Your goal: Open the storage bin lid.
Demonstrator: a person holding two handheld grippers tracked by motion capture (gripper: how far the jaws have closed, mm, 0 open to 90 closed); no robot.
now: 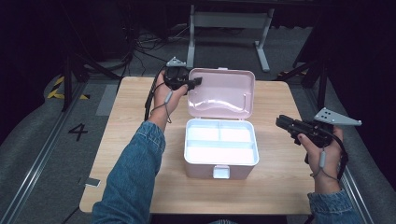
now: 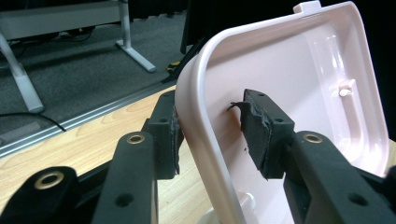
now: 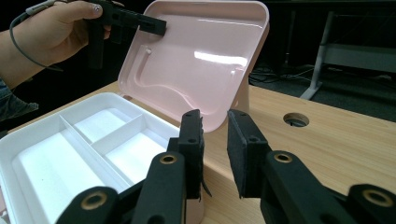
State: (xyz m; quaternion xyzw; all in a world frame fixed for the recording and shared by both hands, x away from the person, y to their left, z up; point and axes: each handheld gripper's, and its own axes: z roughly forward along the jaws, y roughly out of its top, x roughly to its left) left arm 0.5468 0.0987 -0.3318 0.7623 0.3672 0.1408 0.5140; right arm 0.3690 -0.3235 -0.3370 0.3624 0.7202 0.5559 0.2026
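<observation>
Right gripper (image 3: 215, 149) fingers parted, empty; left gripper (image 2: 212, 133) fingers loosely straddle the box lid (image 2: 299, 84).

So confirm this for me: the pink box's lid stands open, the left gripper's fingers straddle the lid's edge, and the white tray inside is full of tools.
One thing is wrong: the white tray is empty, its three compartments bare, as the high view and right gripper view show. The rest holds: the pink box has its lid standing open, and the left gripper has its fingers either side of the lid's edge.

wooden table (image 1: 280, 186), grey desk frame (image 1: 229, 21), perhaps cables (image 1: 140, 44)
</observation>
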